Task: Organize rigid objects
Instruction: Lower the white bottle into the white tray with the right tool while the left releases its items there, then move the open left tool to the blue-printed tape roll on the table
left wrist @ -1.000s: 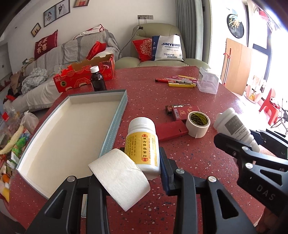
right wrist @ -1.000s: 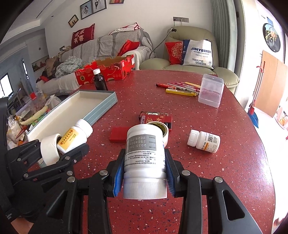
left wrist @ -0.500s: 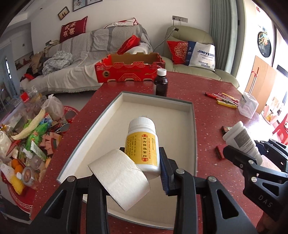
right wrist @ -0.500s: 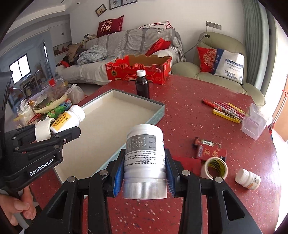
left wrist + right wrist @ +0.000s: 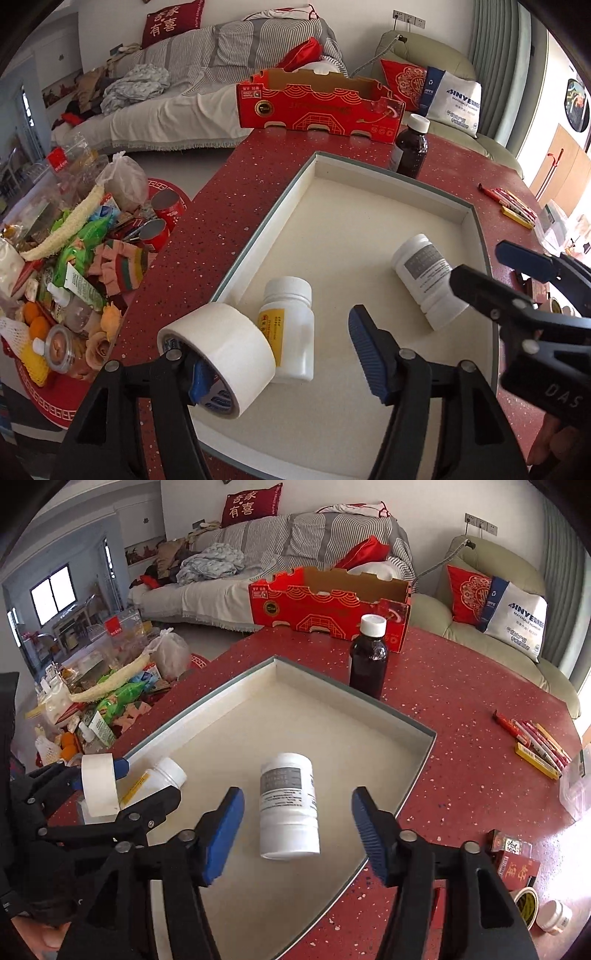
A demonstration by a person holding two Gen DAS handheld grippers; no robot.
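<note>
Your left gripper and right gripper have just spread their jaws, releasing both bottles into the white tray. The yellow-label bottle and grey-label bottle lie flat, caps toward the tray's far wall. The tape roll hangs on your left finger.

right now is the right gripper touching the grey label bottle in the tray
Apart. The right wrist view shows the right gripper open, a clear gap on each side of the grey-label bottle, which lies in the tray.
</note>
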